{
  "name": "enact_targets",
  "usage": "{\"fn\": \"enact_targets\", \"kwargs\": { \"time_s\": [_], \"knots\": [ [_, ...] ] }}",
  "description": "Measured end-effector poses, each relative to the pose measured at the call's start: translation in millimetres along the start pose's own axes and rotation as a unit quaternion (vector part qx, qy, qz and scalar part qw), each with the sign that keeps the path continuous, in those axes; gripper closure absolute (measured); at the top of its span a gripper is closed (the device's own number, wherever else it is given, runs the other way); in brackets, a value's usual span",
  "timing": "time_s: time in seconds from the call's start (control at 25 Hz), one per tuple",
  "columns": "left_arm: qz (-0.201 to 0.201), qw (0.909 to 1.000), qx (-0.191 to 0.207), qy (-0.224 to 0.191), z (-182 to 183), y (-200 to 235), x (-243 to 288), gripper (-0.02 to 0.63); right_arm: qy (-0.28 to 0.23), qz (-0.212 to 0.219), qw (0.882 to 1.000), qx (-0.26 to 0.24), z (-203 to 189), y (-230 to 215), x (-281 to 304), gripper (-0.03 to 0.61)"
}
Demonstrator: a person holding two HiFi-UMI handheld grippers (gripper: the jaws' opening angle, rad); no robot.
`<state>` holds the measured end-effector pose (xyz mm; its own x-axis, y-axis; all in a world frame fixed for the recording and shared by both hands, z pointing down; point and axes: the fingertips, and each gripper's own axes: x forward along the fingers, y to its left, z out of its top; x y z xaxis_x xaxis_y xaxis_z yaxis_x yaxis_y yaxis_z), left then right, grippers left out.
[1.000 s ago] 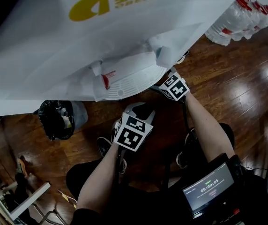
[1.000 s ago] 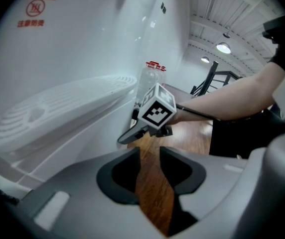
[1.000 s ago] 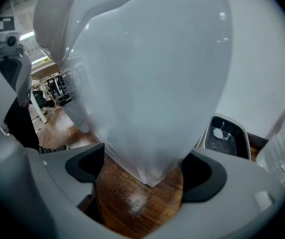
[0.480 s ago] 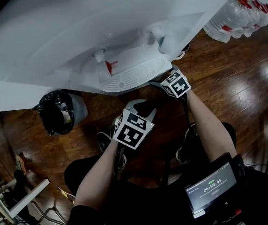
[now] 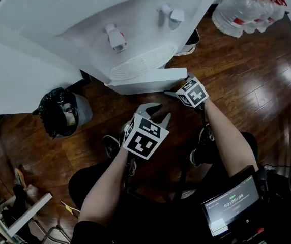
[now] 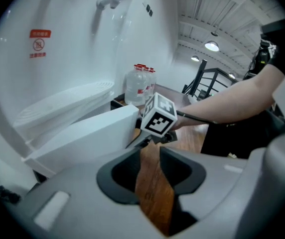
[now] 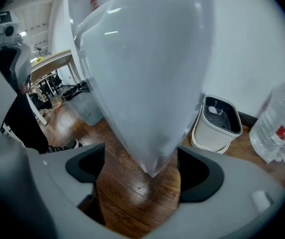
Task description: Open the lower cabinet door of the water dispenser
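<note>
Left gripper hangs open, empty; just ahead, the right gripper, jaws apart, straddles the swung-out lower cabinet door at its corner; beyond, a red warning sticker, unreadable, on the water dispenser, whose yellow logo has slipped out of head view

Water dispenser top cropped (upper edge).

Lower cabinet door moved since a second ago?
Yes. The lower cabinet door has swung outward and now juts past the drip tray.
</note>
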<state>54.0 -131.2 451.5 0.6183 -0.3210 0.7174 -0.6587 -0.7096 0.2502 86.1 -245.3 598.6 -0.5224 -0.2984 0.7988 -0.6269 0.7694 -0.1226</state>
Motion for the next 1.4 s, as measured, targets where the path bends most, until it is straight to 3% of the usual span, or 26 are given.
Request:
{"fn": "enact_targets", "kwargs": {
  "time_s": [0.2, 0.44, 0.64, 0.72, 0.84, 1.0, 1.08, 1.2, 1.32, 1.4],
  "knots": [
    [-0.007, 0.9997, 0.024, 0.005, -19, -30, -7, 0.469, 0.017, 0.002, 1.0, -0.016, -28, 33, -15, 0.123],
    [-0.026, 0.9985, 0.046, 0.01, -43, -77, -20, 0.469, 0.019, 0.017, 0.999, -0.029, -56, 85, -37, 0.2],
    [-0.021, 0.998, 0.059, 0.014, -73, -100, -33, 0.469, -0.03, -0.06, 0.996, -0.054, -42, 103, -60, 0.247],
    [-0.021, 0.9976, 0.064, 0.017, -88, -109, -40, 0.469, -0.039, -0.07, 0.995, -0.054, -40, 117, -65, 0.263],
    [-0.027, 0.9973, 0.067, 0.01, -93, -123, -46, 0.469, -0.043, -0.083, 0.993, -0.065, -45, 132, -67, 0.348],
    [-0.032, 0.9978, 0.056, -0.017, -90, -133, -56, 0.469, -0.046, -0.086, 0.993, -0.071, -49, 144, -64, 0.358],
    [-0.017, 0.9983, 0.047, -0.03, -91, -127, -64, 0.469, -0.049, -0.086, 0.993, -0.071, -48, 148, -64, 0.364],
    [0.039, 0.9979, 0.025, -0.046, -99, -99, -75, 0.469, -0.054, -0.08, 0.993, -0.067, -49, 158, -64, 0.385],
    [0.091, 0.9946, -0.002, -0.049, -112, -66, -82, 0.469, -0.054, -0.057, 0.995, -0.059, -51, 172, -63, 0.388],
    [0.106, 0.9929, -0.028, -0.047, -121, -51, -82, 0.469, -0.052, -0.036, 0.996, -0.063, -53, 180, -60, 0.391]
  ]
}}
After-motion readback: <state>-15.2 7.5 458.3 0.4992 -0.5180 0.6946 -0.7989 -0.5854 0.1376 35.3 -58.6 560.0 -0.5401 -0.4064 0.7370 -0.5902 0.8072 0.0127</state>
